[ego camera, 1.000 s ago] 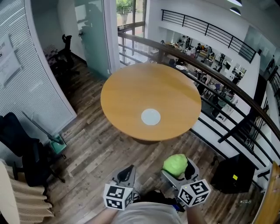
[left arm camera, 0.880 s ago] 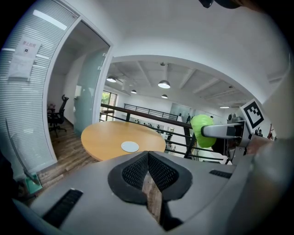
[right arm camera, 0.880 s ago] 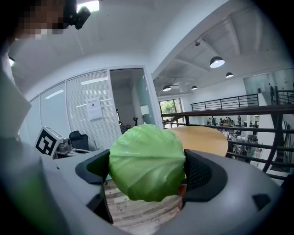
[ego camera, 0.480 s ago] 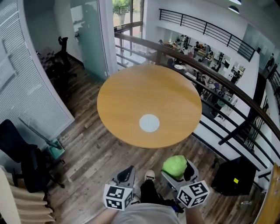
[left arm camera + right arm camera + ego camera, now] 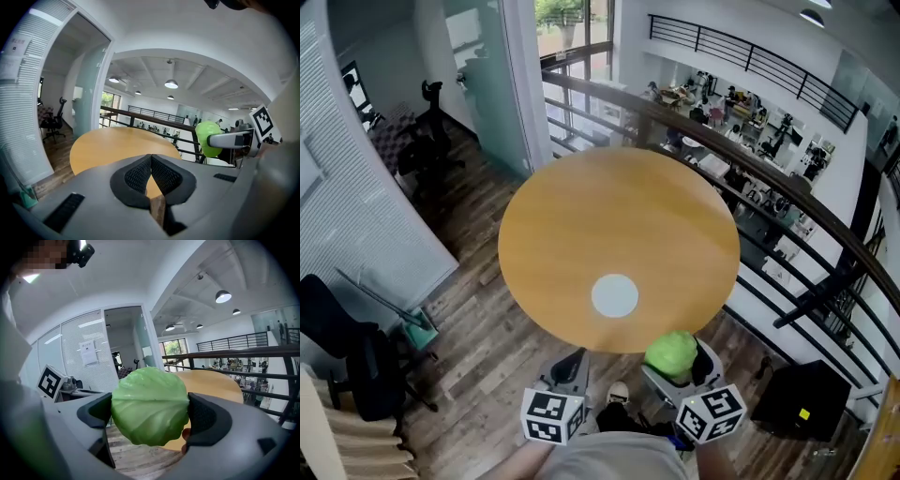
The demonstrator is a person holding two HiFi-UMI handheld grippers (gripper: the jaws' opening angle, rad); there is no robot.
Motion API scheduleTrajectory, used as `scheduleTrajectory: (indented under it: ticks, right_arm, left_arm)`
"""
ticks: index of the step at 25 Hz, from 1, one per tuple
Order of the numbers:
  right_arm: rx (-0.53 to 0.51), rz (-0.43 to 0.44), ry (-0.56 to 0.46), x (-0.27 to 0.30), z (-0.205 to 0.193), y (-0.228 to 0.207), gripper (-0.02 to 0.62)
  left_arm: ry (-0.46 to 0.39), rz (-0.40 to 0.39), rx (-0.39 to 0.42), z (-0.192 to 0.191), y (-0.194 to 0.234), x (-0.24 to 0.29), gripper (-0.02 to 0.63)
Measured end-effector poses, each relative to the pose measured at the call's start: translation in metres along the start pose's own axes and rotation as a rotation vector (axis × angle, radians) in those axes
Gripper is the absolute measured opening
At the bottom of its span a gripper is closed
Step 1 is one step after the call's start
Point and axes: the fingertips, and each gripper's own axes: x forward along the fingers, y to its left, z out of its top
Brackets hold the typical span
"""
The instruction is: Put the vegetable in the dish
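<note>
A round green cabbage (image 5: pixel 671 354) fills my right gripper (image 5: pixel 675 361), which is shut on it just short of the near rim of the round wooden table (image 5: pixel 619 216). In the right gripper view the cabbage (image 5: pixel 150 412) is squeezed between both pads. A small white dish (image 5: pixel 614 295) lies on the table near its front edge, ahead and left of the cabbage. My left gripper (image 5: pixel 572 367) hangs beside the right one, shut with nothing in it; its pads (image 5: pixel 140 174) meet in the left gripper view, where the cabbage (image 5: pixel 207 138) shows at right.
A dark metal railing (image 5: pixel 787 216) curves behind and right of the table, with a lower floor beyond. Black office chairs (image 5: pixel 352 347) stand at left on the wood floor. A glass partition (image 5: pixel 502 75) rises at the back. A shoe (image 5: pixel 617 392) shows below.
The table and dish have come closer and lower in the head view as the person stepped forward. Both grippers keep their pose, the cabbage still held.
</note>
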Motion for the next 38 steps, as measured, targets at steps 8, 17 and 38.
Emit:
scheduleTrajectory:
  ticks: [8, 17, 38]
  right_arm:
    - [-0.01, 0.05, 0.033, 0.039, 0.019, -0.036, 0.471]
    - [0.004, 0.033, 0.077, 0.081, 0.024, -0.046, 0.471]
    - [0.033, -0.016, 0.265, 0.195, -0.036, -0.071, 0.471]
  left_arm:
    - [-0.023, 0.062, -0.028, 0.037, 0.016, 0.049, 0.021]
    - [0.011, 0.041, -0.031, 0.051, 0.043, 0.083, 0.021]
    - [0.105, -0.013, -0.048, 0.035, 0.107, 0.159, 0.021]
